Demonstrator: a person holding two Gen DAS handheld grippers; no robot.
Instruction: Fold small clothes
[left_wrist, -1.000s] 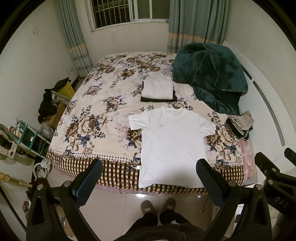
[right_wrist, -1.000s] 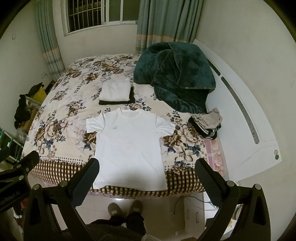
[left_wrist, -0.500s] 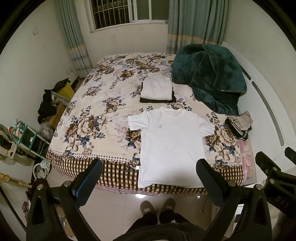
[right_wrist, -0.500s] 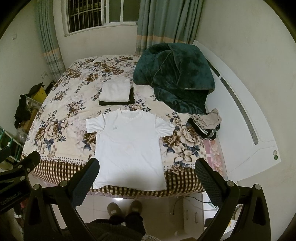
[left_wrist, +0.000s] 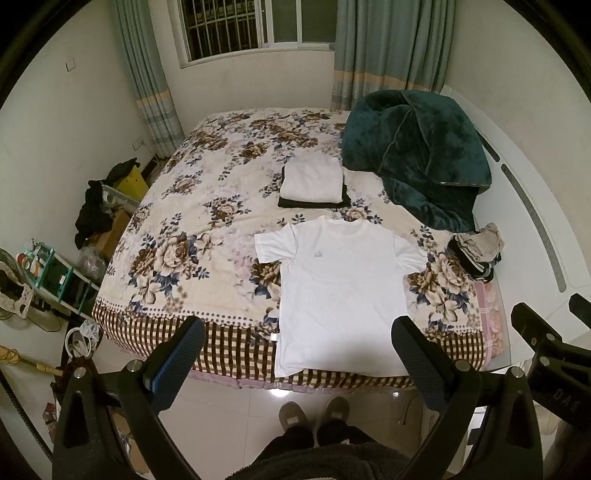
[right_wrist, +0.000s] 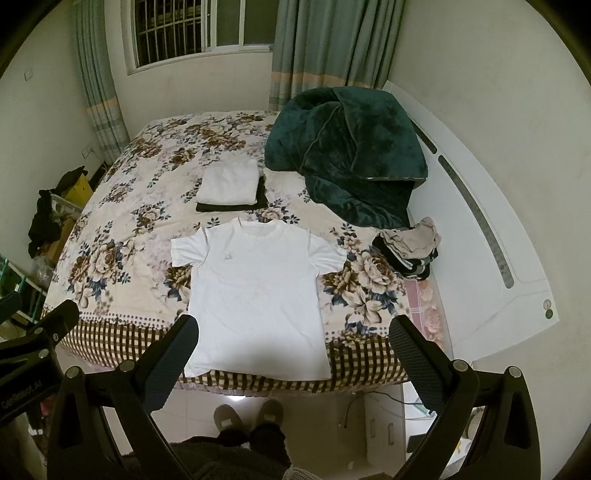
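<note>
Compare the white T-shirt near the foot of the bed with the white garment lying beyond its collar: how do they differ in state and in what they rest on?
The white T-shirt is spread flat, sleeves out; the white garment is folded into a rectangle. The T-shirt lies directly on the floral bedspread; the folded one sits on a dark folded garment. Both are white, and neither gripper touches them.

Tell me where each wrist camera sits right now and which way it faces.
Left wrist: held high before the bed's foot, angled down at the white T-shirt; shows the open left gripper, the person's slippers, and the other gripper's frame at right.
Right wrist: same stance, further right, facing the T-shirt; shows the open right gripper, with the other gripper's frame at left.
Shared: floral bed, folded stack, green blanket, unfolded pile.
</note>
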